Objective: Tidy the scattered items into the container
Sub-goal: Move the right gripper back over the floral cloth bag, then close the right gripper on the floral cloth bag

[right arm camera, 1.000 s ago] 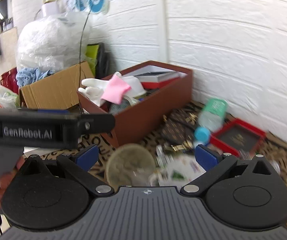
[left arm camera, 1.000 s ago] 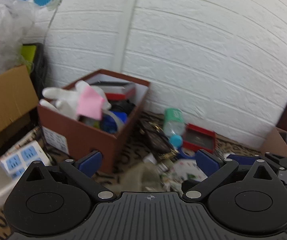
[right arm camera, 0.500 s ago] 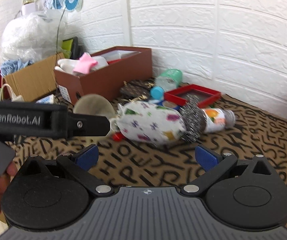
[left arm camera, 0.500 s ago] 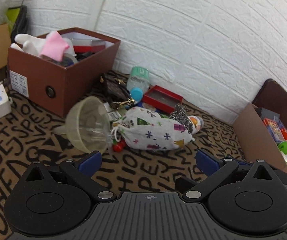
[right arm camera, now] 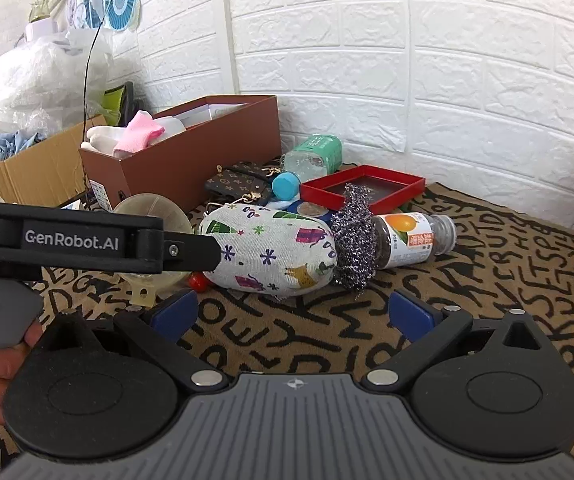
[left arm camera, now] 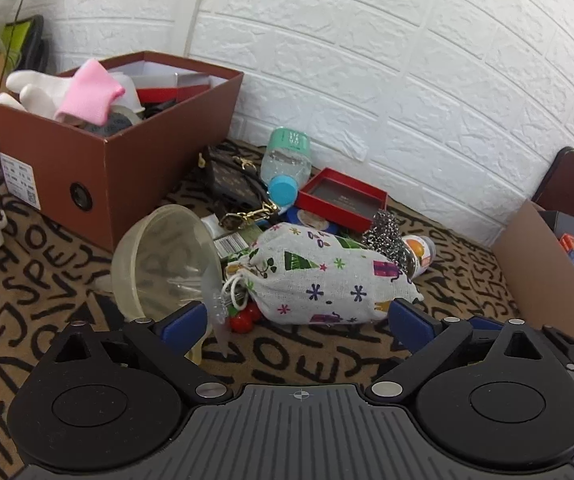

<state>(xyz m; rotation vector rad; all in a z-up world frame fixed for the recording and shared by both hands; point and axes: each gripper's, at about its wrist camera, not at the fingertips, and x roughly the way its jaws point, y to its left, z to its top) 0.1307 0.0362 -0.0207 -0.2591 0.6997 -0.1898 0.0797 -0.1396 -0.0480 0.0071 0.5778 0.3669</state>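
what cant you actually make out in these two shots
- Brown box contents: both views, its walls and the pink cloth cover what lies beneath.
- Funnel: right wrist view, the left claw's arm crosses it.
- Orange-label bottle: left wrist view, mostly behind the steel scourer and printed pouch.
- Cardboard box: cut off by the right edge.

Both wrist views sit low and near, facing the wall. Left view looks at the pouch (left arm camera: 319,276) head-on; right view from its right (right arm camera: 271,252). Shared: pouch, box (left arm camera: 107,152) (right arm camera: 191,156).
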